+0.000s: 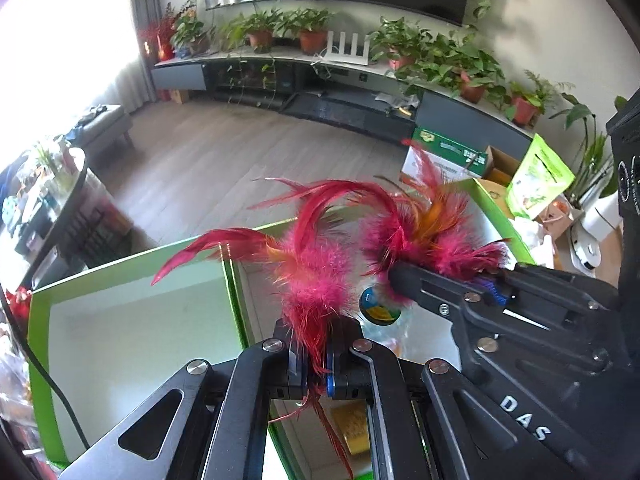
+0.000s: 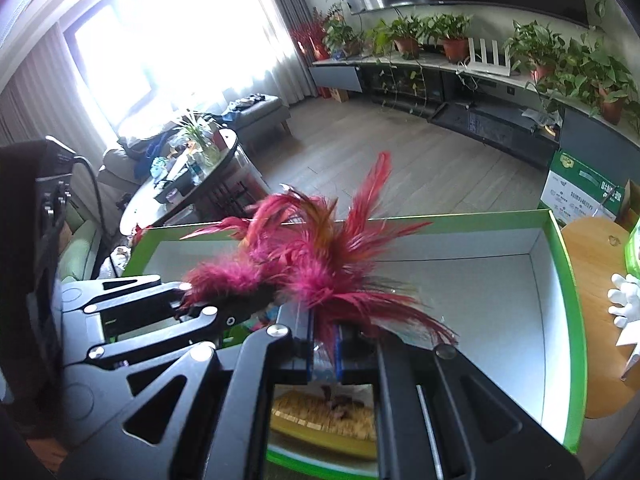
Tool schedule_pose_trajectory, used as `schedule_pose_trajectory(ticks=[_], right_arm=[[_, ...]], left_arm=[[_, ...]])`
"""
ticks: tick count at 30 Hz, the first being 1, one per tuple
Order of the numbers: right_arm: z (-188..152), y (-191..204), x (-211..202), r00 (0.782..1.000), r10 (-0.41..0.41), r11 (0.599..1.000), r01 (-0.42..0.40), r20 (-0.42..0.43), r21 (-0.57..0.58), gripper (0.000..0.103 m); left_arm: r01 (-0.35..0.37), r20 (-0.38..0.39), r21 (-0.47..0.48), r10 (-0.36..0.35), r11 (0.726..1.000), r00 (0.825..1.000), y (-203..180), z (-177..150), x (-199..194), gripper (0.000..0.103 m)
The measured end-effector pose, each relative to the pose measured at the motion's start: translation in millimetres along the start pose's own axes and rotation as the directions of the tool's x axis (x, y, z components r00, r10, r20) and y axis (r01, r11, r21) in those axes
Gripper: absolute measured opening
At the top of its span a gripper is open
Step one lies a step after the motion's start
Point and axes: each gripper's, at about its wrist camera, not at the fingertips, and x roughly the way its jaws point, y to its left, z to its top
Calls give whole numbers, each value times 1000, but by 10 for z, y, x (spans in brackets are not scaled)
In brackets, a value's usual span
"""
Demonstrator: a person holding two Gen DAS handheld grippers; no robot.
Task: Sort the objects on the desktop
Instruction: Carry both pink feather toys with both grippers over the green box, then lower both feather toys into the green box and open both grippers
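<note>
Feather toys (image 1: pixel 316 280), two bunches of magenta and orange plumes, are held in the air above the green-rimmed boxes (image 1: pixel 132 264), one bunch in each gripper. In the left wrist view the left gripper (image 1: pixel 316 364) has its fingers (image 1: pixel 294 360) pressed together on the quill end of one bunch, whose long red plumes arch up and to the left. The right gripper (image 1: pixel 480 284) reaches in from the right side of that view, its fingers closed on the base of the second bunch (image 1: pixel 424 228), which fans out just beside the first. From the right wrist view the right gripper (image 2: pixel 324 344) is clamped on its plumes (image 2: pixel 340 264), and the left gripper (image 2: pixel 224 312) comes in from the left with its fluffy tuft (image 2: pixel 232 276) touching them. Below, the white-floored right-hand box (image 2: pixel 560 280) sits on a wooden worktop (image 2: pixel 596 248). A yellow pack (image 2: pixel 324 420) lies in the box under the right fingers, and a round blue and yellow item (image 1: pixel 378 308) shows beneath the feathers
</note>
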Motion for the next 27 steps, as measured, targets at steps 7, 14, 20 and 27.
schedule_pose_trajectory(ticks=[7, 14, 20, 27], right_arm=[[97, -106, 266, 999, -30, 999, 31, -33, 30, 9], [165, -143, 443, 997, 38, 995, -32, -60, 99, 11], [153, -130, 463, 995, 72, 986, -61, -63, 153, 18], [142, -192, 302, 996, 87, 979, -79, -36, 188, 28]], left_arm=[[-16, -10, -28, 15, 999, 1000, 100, 77, 145, 4], [-1, -28, -107, -2, 994, 1000, 239, 96, 226, 4], [10, -66, -164, -21, 986, 998, 351, 93, 266, 22], [25, -34, -227, -34, 974, 999, 415, 91, 190, 51]])
